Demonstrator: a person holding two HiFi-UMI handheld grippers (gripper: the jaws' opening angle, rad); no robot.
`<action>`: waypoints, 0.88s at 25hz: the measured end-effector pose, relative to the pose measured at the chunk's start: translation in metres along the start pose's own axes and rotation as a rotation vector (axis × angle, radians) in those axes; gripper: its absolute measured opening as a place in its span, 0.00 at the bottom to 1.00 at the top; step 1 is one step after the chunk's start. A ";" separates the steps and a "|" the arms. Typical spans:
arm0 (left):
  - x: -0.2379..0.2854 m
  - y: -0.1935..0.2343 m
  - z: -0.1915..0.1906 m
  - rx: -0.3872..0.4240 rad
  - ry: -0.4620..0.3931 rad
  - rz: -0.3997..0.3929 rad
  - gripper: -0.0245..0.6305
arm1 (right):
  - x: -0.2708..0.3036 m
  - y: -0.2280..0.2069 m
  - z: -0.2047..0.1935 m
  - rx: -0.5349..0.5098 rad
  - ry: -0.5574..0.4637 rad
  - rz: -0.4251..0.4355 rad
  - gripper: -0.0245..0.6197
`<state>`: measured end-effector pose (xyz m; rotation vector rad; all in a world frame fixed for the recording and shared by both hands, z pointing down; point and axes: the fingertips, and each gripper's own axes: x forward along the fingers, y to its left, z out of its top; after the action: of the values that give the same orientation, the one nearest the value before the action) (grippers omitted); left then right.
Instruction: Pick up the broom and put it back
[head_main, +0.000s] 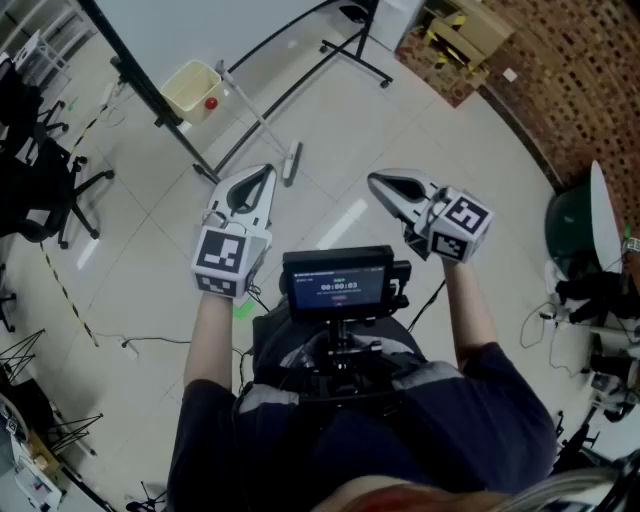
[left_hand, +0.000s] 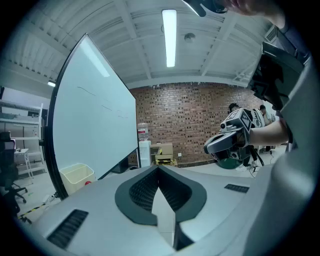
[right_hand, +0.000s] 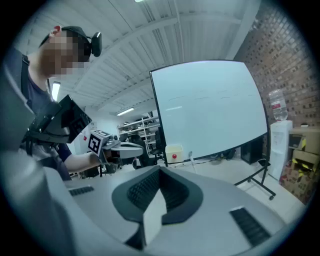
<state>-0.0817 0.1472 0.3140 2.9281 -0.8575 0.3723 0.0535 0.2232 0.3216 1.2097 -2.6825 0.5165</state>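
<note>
The broom (head_main: 264, 122) lies on the pale tiled floor, a thin light handle running from beside the bin down to a grey head (head_main: 292, 162). My left gripper (head_main: 268, 172) is held in the air, its tip just left of that head in the head view, jaws shut and empty. My right gripper (head_main: 374, 181) hovers further right, also shut on nothing. In the left gripper view the closed jaws (left_hand: 159, 169) point towards the brick wall, and the right gripper (left_hand: 226, 143) shows beside them. The right gripper view has its closed jaws (right_hand: 160, 170) facing the whiteboard, with the left gripper (right_hand: 119, 148) at left.
A whiteboard (head_main: 150, 90) on a black wheeled stand (head_main: 300, 85) crosses the floor ahead. A cream bin (head_main: 190, 88) with a red ball sits at its foot. An office chair (head_main: 40, 190) stands left, cardboard boxes (head_main: 465, 35) far right, green gear (head_main: 575, 225) at right.
</note>
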 end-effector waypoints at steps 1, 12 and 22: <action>0.000 0.003 -0.002 -0.003 0.000 0.004 0.04 | 0.005 0.001 -0.001 -0.018 0.031 0.001 0.05; 0.034 0.071 -0.044 -0.071 0.033 0.005 0.04 | 0.087 -0.035 0.007 -0.041 0.102 0.022 0.05; 0.116 0.090 -0.088 -0.071 0.189 0.114 0.04 | 0.119 -0.137 -0.009 -0.012 0.113 0.150 0.05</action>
<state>-0.0547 0.0223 0.4279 2.7318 -0.9903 0.6014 0.0771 0.0591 0.3972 0.9506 -2.6881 0.5703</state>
